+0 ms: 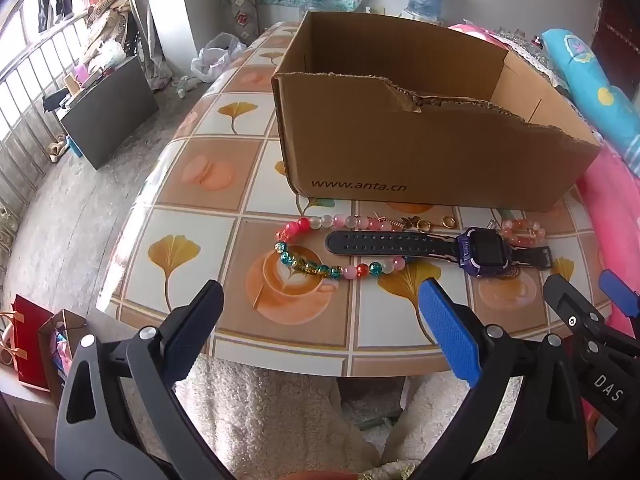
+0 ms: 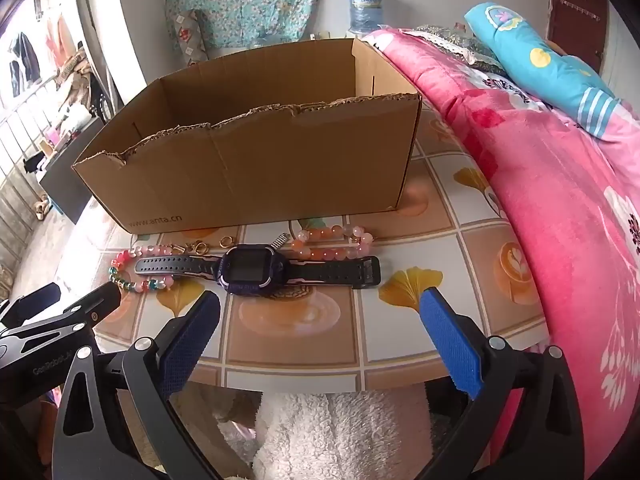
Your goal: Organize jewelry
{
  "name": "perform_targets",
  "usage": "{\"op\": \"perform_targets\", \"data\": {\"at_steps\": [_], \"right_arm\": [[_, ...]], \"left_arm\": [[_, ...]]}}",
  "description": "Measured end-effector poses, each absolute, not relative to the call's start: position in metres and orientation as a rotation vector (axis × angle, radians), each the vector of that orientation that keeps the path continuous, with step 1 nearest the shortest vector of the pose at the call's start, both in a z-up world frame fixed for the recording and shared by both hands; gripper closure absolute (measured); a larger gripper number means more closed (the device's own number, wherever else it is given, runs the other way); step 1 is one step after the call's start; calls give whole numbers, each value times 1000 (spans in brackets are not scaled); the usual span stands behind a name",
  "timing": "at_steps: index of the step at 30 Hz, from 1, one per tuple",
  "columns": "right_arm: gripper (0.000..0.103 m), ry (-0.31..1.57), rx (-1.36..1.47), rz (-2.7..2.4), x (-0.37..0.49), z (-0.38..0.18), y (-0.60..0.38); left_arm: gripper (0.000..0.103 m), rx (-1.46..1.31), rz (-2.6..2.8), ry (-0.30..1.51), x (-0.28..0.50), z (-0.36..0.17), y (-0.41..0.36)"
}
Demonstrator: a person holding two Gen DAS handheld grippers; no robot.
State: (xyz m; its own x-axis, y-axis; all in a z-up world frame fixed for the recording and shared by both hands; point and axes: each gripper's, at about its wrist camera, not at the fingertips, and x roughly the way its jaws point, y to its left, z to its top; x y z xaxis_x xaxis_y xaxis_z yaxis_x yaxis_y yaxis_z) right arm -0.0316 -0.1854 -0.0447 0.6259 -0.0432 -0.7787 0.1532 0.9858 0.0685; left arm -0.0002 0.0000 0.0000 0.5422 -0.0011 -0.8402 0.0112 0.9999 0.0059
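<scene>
Grippers, left (image 1: 320, 308) and right (image 2: 320, 320), hang wide open and empty over the counter (image 1: 224, 200) edge. Watch (image 2: 248, 268) and beads (image 1: 320, 268) lie before the box (image 1: 420, 152), printed "www.anta.cn". Only the right view shows the pink bed (image 2: 560, 200) fully.

The web address "www.anta.cn" is printed in dark letters on the front wall of the open brown cardboard box (image 1: 420, 152), toward its lower left corner, at about 11 o'clock from the purple smartwatch. In the right wrist view the same print is seen on the box (image 2: 248, 184), its first letters less clear. White letters "DAS" are read on the black right gripper (image 1: 586, 298). Embossed lettering, perhaps "GenRobot.AI", is made out on the black left gripper (image 2: 76, 302).
</scene>
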Motion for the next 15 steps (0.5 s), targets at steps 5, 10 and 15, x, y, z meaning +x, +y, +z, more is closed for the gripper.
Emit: {"op": "perform_targets", "data": {"at_steps": [5,10,15], "right_arm": [[6,884,128,-120,-32,-43,-185],[6,881,131,-121,-30,-42,-183],[6,880,128,-119,-32,-41,-181]], "left_arm": [[9,7,-8,1001,0,0,0],[9,4,-10,1000,-1,-4,4],[9,0,-9,1003,0,-3,5]]}}
